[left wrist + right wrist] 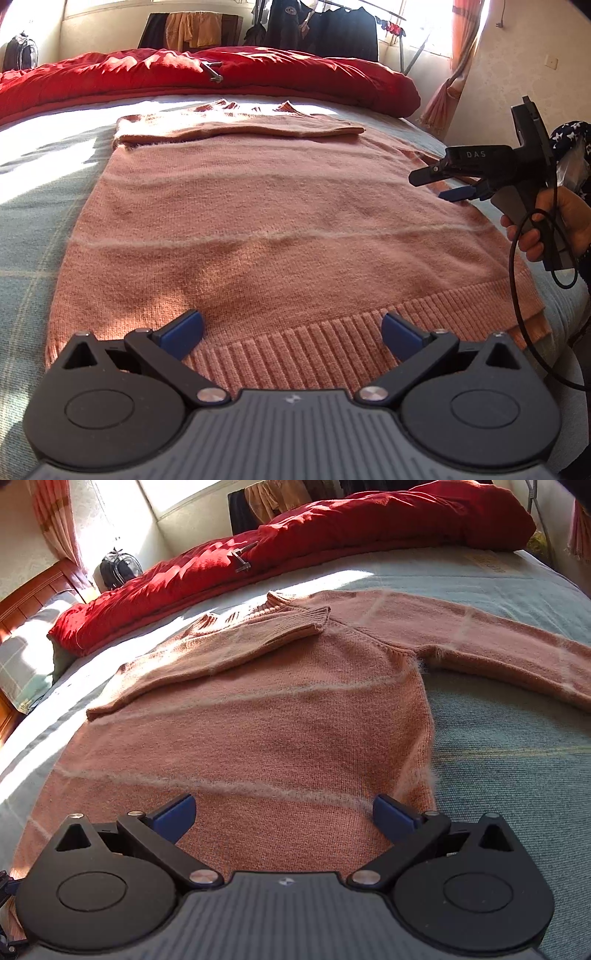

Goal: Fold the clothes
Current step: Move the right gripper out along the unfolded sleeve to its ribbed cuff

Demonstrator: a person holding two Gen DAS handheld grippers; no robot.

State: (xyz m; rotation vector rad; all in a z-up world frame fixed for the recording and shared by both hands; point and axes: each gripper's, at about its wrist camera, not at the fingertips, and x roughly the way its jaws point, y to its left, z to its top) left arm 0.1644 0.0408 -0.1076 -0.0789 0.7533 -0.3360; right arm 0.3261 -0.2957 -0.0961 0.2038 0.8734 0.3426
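A pink knit sweater (pixel 258 221) with thin pale stripes lies flat on the bed, also in the right wrist view (pixel 277 731). One sleeve (pixel 229 646) is folded across the chest. The other sleeve (pixel 498 642) stretches out to the right. My left gripper (pixel 291 328) is open and empty, just above the ribbed hem (pixel 295 350). My right gripper (pixel 284 812) is open and empty over the sweater's right side; in the left wrist view it shows (pixel 439 184) hovering at the sweater's right edge.
A red quilt (pixel 184 70) is bunched along the far side of the bed. The bed has a pale blue-grey checked cover (pixel 509 760). A pillow (pixel 22 657) lies at the headboard. Clothes hang on a rack (pixel 325 26) by the window.
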